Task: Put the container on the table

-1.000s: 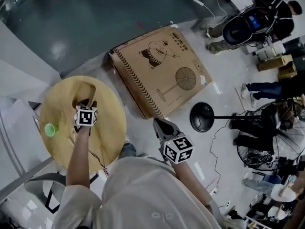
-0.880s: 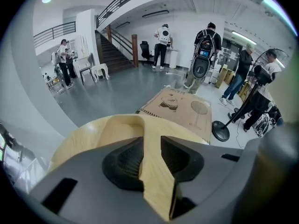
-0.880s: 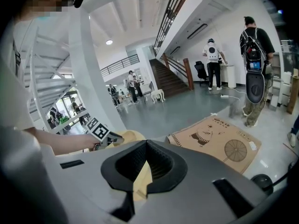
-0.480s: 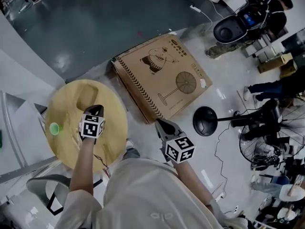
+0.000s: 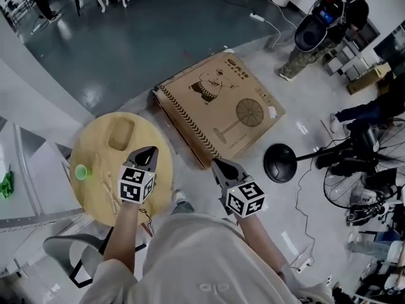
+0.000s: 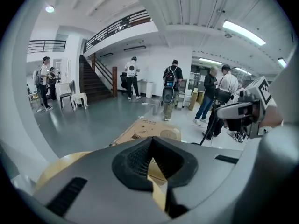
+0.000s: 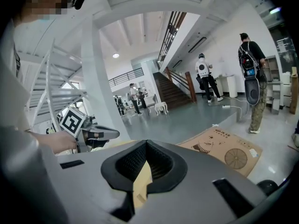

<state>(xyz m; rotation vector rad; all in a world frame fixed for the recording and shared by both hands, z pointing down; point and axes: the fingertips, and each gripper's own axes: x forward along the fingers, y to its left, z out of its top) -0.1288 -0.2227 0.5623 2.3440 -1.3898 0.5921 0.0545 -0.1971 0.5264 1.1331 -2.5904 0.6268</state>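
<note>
The container (image 5: 120, 133), a shallow tan rectangular tray, lies on the far part of the round wooden table (image 5: 95, 151). My left gripper (image 5: 149, 151) hangs above the table's right side, nearer me than the container and apart from it. Its jaws are shut with nothing between them, as the left gripper view (image 6: 150, 143) shows. My right gripper (image 5: 219, 164) is off the table over the floor, near the box's front corner. It is also shut and empty (image 7: 146, 143). Each gripper shows in the other's view: the left gripper (image 7: 100, 134) and the right gripper (image 6: 239, 112).
A small green cup (image 5: 81, 171) and thin sticks (image 5: 109, 189) lie on the table's left part. A large flat cardboard box (image 5: 218, 106) lies on the floor to the right, a black fan base (image 5: 280, 163) beyond it. A grey chair (image 5: 63, 252) stands below the table. People stand at the upper right.
My left gripper has lifted off the container and drawn back toward me, its jaws now closed. The container stays on the table. The right gripper has risen slightly.
</note>
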